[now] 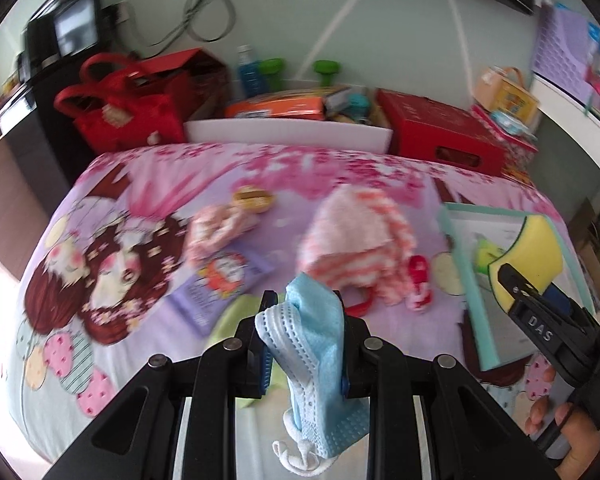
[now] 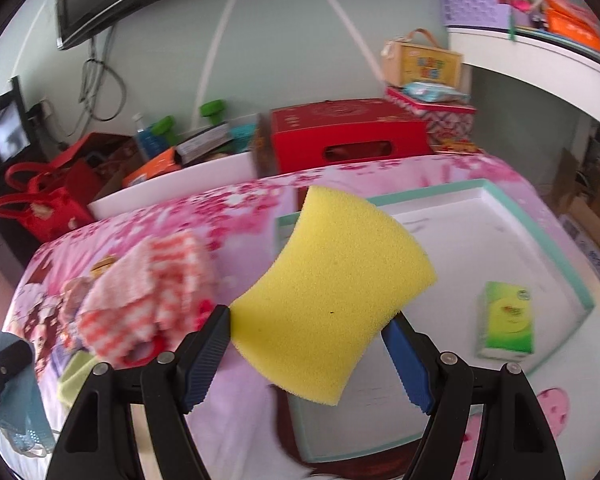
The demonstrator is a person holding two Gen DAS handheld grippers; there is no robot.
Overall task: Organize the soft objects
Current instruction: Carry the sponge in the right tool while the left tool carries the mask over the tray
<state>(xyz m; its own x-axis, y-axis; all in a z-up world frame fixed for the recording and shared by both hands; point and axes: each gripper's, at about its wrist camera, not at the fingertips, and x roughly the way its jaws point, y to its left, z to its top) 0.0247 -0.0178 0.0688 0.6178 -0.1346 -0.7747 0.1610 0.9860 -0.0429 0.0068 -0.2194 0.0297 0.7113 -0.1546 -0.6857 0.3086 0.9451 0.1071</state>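
Observation:
My left gripper (image 1: 305, 300) is shut on a folded light-blue face mask (image 1: 314, 344) that hangs down between its pads, above the pink bed cover (image 1: 148, 184). My right gripper (image 2: 306, 318) is shut on a yellow sponge (image 2: 332, 292), squeezed at its waist, held over the near left corner of a white tray with a teal rim (image 2: 556, 240). A green tissue pack (image 2: 506, 322) lies in that tray. In the left wrist view the right gripper (image 1: 518, 280), sponge (image 1: 534, 256) and tray (image 1: 480, 320) are at the right. A fluffy pink-and-white garment (image 1: 352, 240) lies mid-bed.
A second pink fluffy piece (image 1: 216, 232), a purple packet (image 1: 220, 280), a small burger-like toy (image 1: 252, 199) and a red-white item (image 1: 418, 280) lie on the bed. Beyond the bed's far edge stand a white bin (image 1: 288, 132), a red box (image 1: 440, 128) and a red bag (image 1: 120, 108).

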